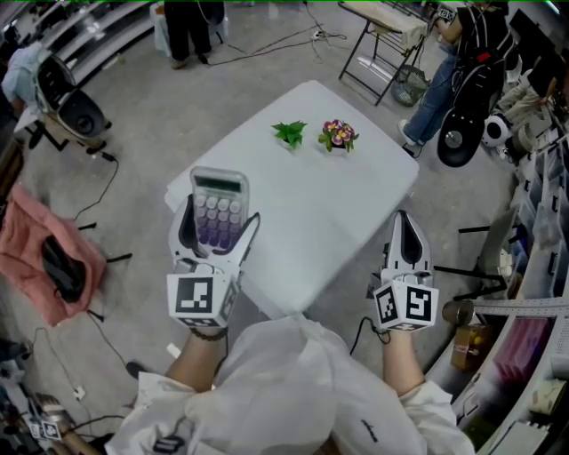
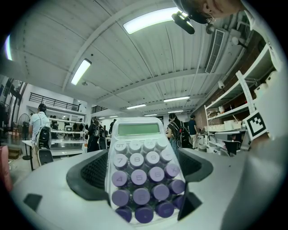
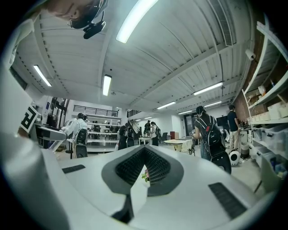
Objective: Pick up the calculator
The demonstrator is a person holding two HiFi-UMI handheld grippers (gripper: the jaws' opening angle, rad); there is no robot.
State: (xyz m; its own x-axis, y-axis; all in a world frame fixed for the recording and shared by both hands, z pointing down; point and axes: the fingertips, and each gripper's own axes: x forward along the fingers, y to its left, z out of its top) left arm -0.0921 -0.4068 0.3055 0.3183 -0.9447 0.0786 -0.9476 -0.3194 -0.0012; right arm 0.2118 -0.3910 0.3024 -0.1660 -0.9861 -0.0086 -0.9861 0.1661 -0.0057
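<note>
The calculator [image 1: 217,209], white with purple round keys and a green display, is held between the jaws of my left gripper [image 1: 216,233], lifted over the left corner of the white table [image 1: 302,222]. In the left gripper view the calculator [image 2: 141,173] fills the space between the dark pads, display pointing away, with the room behind it. My right gripper [image 1: 406,238] is shut with nothing in it, at the table's right edge. In the right gripper view its pads [image 3: 135,167] meet at a point.
Two small plants stand at the table's far side: a green one [image 1: 290,133] and a flowering one [image 1: 338,135]. A folding table [image 1: 387,27] and people stand beyond. Shelves line the right; a pink cloth [image 1: 40,258] lies at the left.
</note>
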